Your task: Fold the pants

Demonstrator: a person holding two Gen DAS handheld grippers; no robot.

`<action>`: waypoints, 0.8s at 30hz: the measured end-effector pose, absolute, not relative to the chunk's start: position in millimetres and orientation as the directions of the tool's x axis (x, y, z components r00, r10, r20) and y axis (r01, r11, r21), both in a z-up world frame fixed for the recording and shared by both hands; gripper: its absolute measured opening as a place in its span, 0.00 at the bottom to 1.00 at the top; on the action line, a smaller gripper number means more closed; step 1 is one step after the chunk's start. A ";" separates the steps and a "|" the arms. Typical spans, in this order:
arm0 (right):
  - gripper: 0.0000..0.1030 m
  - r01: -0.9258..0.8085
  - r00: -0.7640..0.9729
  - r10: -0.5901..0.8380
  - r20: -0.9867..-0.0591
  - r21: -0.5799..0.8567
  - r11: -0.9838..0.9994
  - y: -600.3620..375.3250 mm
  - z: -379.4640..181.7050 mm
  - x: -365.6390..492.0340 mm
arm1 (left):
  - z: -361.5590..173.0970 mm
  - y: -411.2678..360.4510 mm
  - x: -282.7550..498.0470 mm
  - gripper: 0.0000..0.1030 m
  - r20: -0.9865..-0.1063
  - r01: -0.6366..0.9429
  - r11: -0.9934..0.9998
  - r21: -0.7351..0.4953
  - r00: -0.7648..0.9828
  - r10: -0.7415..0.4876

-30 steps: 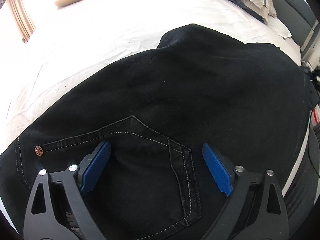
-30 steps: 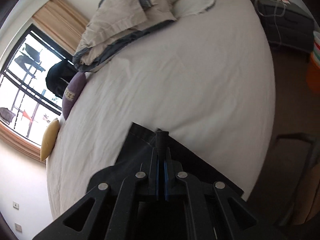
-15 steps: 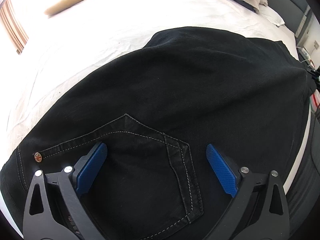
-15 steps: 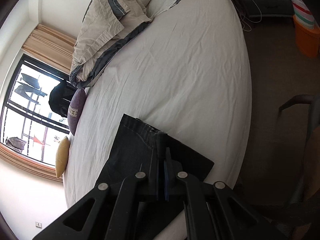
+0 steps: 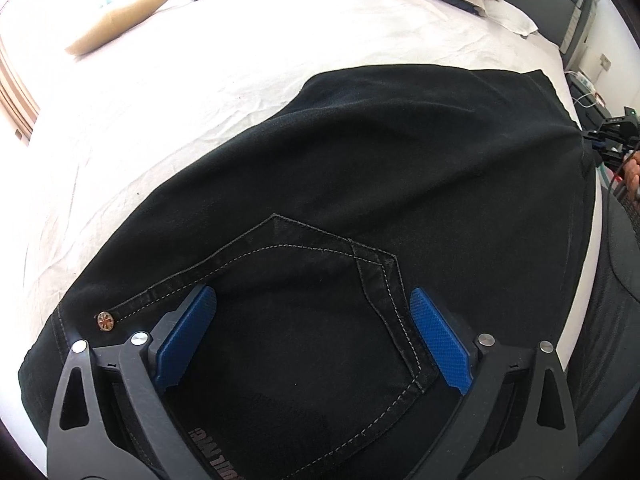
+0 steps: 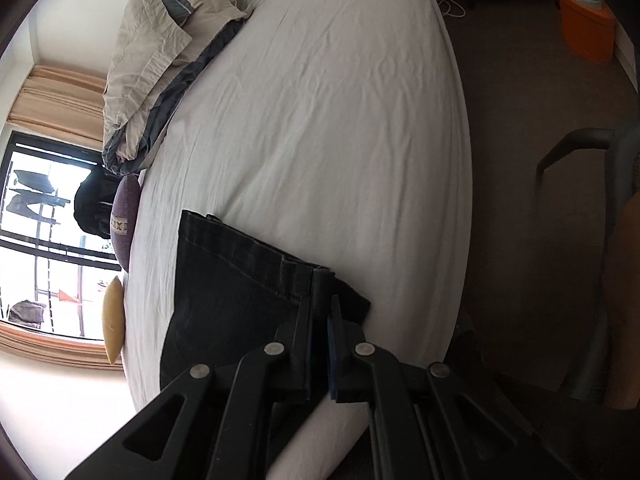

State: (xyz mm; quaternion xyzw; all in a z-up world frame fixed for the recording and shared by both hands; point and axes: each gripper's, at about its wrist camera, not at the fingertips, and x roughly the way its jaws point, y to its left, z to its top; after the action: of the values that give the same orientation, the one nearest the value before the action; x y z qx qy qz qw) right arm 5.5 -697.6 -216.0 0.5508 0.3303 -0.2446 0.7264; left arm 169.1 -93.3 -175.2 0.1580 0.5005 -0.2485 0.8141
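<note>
Black jeans (image 5: 380, 168) lie across the white bed sheet (image 5: 200, 80), with the back pocket (image 5: 304, 280) nearest my left gripper. That left gripper (image 5: 312, 294) hovers just over the pocket, open wide, with its blue pads (image 5: 436, 336) on either side and nothing pinched. In the right wrist view the leg hem (image 6: 240, 248) rests on the sheet near the bed's edge. My right gripper (image 6: 322, 300) is at the hem's corner. Its jaws are opening, a narrow gap shows, and the hem corner is still between them. The right gripper (image 5: 592, 138) also shows at the left view's far right edge.
A rumpled beige and grey duvet (image 6: 168, 52) and pillows lie at the head of the bed. A purple cushion (image 6: 126, 224) and a yellow cushion (image 6: 112, 320) lie by the window. A dark chair (image 6: 580, 148) and an orange box (image 6: 588, 28) stand on the floor beside the bed.
My right gripper carried the leg hem down toward the bed's edge and its jaws have parted slightly. The leg now lies flatter and further right. The left gripper stayed open over the pocket.
</note>
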 end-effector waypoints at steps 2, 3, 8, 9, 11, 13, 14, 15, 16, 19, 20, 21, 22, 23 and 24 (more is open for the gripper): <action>0.48 0.762 0.611 -0.085 -0.787 0.555 0.334 -696.1 -190.1 -2.4 | -157.4 -92.5 159.8 0.95 -0.869 0.537 0.843 0.003 0.419 -0.264; 0.53 0.764 0.603 -0.105 -0.791 0.534 0.362 -693.1 -177.6 -4.4 | -151.3 -91.8 155.4 0.95 -0.857 0.535 0.845 -0.011 0.431 -0.284; 0.53 0.590 0.646 0.088 -0.758 0.569 0.573 -623.8 -139.0 20.1 | -123.2 -108.4 126.9 0.95 -0.807 0.580 0.812 -0.059 0.452 -0.381; 0.53 0.539 0.645 0.146 -0.750 0.582 0.608 -601.3 -136.9 27.5 | -122.7 -113.7 123.4 0.95 -0.807 0.591 0.804 -0.066 0.442 -0.391; 0.53 0.472 0.626 0.273 -0.731 0.634 0.613 -563.1 -144.5 38.7 | -126.2 -121.6 116.6 0.95 -0.815 0.600 0.796 -0.077 0.423 -0.397; 0.51 0.445 0.594 0.382 -0.707 0.685 0.576 -534.4 -159.7 46.6 | -138.6 -124.2 110.9 0.95 -0.835 0.590 0.804 -0.076 0.402 -0.375; 0.50 0.435 0.578 0.420 -0.700 0.699 0.567 -522.1 -166.9 49.9 | -142.9 -128.3 104.8 0.94 -0.848 0.586 0.807 -0.076 0.388 -0.362; 0.49 0.429 0.561 0.447 -0.697 0.707 0.562 -512.2 -173.6 52.5 | -148.3 -128.2 103.6 0.94 -0.858 0.580 0.811 -0.071 0.379 -0.346; 0.47 0.435 0.545 0.466 -0.697 0.710 0.553 -505.0 -180.9 54.2 | -157.0 -123.1 102.9 0.94 -0.869 0.575 0.816 -0.059 0.373 -0.325; 0.47 0.477 0.508 0.518 -0.688 0.725 0.496 -495.6 -205.0 55.8 | -179.1 -109.2 97.8 0.91 -0.880 0.570 0.821 -0.030 0.374 -0.292; 0.46 0.487 0.514 0.525 -0.678 0.735 0.472 -495.4 -210.0 54.7 | -180.8 -107.5 96.2 0.91 -0.881 0.575 0.818 -0.021 0.377 -0.287; 0.46 0.486 0.521 0.534 -0.666 0.746 0.456 -495.2 -213.3 55.1 | -179.4 -104.4 95.8 0.91 -0.882 0.581 0.814 -0.014 0.377 -0.283; 0.45 0.484 0.527 0.540 -0.657 0.754 0.444 -495.3 -215.8 56.5 | -180.8 -104.6 95.1 0.91 -0.884 0.587 0.809 -0.004 0.376 -0.277; 0.45 0.483 0.533 0.541 -0.651 0.758 0.437 -495.3 -217.3 58.5 | -182.8 -105.5 95.4 0.91 -0.887 0.593 0.805 0.006 0.376 -0.270; 0.45 0.481 0.533 0.543 -0.648 0.761 0.436 -494.9 -219.4 59.2 | -184.6 -107.1 96.2 0.91 -0.889 0.599 0.801 0.017 0.375 -0.262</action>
State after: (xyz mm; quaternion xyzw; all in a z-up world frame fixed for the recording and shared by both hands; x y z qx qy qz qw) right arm 59.2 -494.9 -219.4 0.5306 0.4826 0.0225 0.6965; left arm 96.2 -107.1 -184.6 0.1713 0.4922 -0.2653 0.8112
